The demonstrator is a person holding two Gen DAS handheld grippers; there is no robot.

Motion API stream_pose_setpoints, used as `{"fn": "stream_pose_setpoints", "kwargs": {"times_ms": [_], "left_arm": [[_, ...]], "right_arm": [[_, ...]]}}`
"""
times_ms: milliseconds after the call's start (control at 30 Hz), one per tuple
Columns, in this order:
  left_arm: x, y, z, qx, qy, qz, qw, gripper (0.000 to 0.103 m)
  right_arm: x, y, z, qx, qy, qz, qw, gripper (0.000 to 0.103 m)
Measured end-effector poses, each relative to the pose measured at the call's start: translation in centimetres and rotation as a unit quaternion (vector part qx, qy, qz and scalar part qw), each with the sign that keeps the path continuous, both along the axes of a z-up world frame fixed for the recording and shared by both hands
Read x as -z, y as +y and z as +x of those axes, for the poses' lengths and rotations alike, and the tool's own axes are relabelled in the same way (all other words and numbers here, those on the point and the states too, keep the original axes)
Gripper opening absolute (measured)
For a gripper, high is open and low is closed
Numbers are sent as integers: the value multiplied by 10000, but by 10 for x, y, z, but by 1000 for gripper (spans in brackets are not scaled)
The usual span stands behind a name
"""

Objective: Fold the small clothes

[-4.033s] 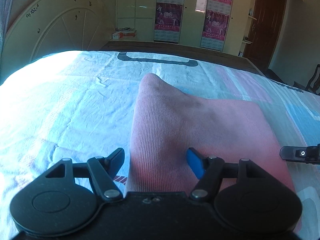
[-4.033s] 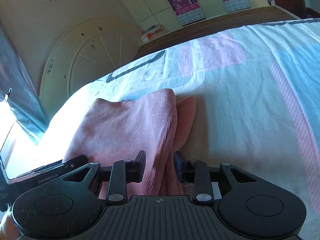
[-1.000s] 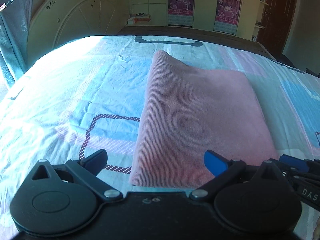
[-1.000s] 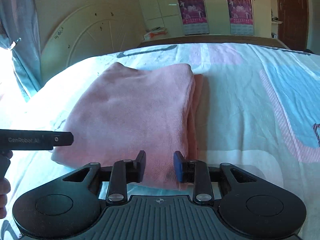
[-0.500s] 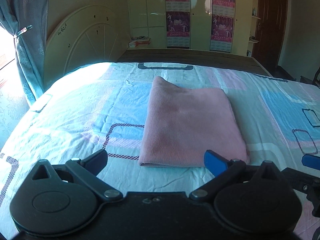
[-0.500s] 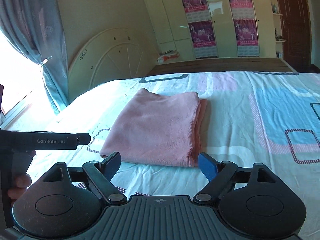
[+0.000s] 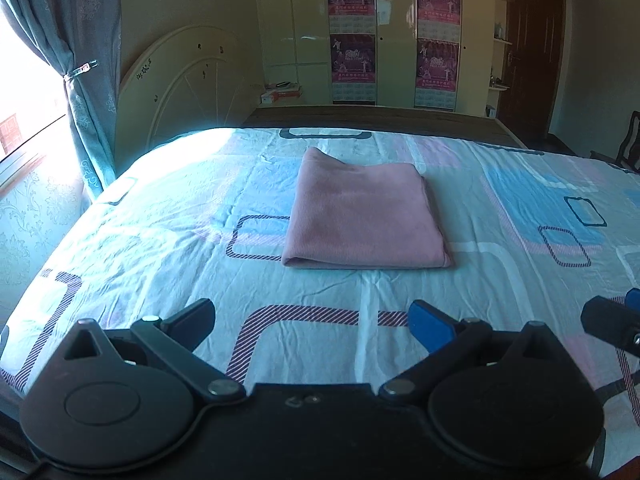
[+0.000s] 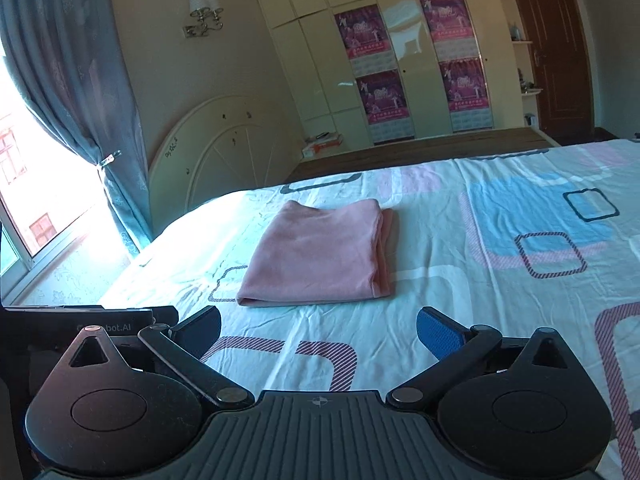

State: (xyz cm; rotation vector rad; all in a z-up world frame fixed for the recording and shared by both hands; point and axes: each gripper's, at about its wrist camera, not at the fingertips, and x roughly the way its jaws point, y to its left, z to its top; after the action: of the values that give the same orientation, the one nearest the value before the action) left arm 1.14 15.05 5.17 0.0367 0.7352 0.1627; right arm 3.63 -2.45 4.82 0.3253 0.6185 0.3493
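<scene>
A pink garment [image 7: 362,212] lies folded into a neat rectangle on the patterned bedsheet [image 7: 160,240], and the right wrist view shows the same folded garment [image 8: 320,252] with its layered edge on the right. My left gripper [image 7: 312,320] hangs well short of it, open, with only sheet between its fingers. My right gripper [image 8: 318,330] is also back from the cloth; its jaws are opening wide and hold nothing. Part of the right gripper's tip [image 7: 612,326] shows at the left wrist view's right edge, and the left gripper's body [image 8: 88,322] at the right wrist view's left.
A white arched headboard [image 7: 188,84] stands at the bed's left end beside a blue curtain [image 7: 80,60] and a bright window. Cream wardrobes with pink posters [image 7: 352,68] line the far wall past a dark bed frame edge [image 7: 360,118]. A dark door [image 7: 532,48] is at right.
Both grippers have pulled back and risen away from the folded garment, which now looks smaller. The right gripper's jaws went from nearly closed by the cloth edge to wide open.
</scene>
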Motion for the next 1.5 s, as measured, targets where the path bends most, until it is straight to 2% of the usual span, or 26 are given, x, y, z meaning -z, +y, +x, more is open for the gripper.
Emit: {"fn": "stream_pose_setpoints", "kwargs": {"times_ms": [200, 467, 867, 1500], "left_arm": [[-12, -7, -39, 36, -123, -45, 9999, 102], [-26, -3, -69, -71, -332, -79, 9994, 102], [-27, -4, -82, -221, -354, -13, 9991, 102], [-26, -10, -82, -170, -399, 35, 9991, 102]], "right_arm": [[-26, -3, -39, 157, -306, -150, 9993, 103], [-38, -1, -62, 194, -566, -212, 9980, 103], [-38, 0, -71, 80, -649, -170, 9977, 103], [-36, -8, -75, 122, -588, -123, 9981, 103]]}}
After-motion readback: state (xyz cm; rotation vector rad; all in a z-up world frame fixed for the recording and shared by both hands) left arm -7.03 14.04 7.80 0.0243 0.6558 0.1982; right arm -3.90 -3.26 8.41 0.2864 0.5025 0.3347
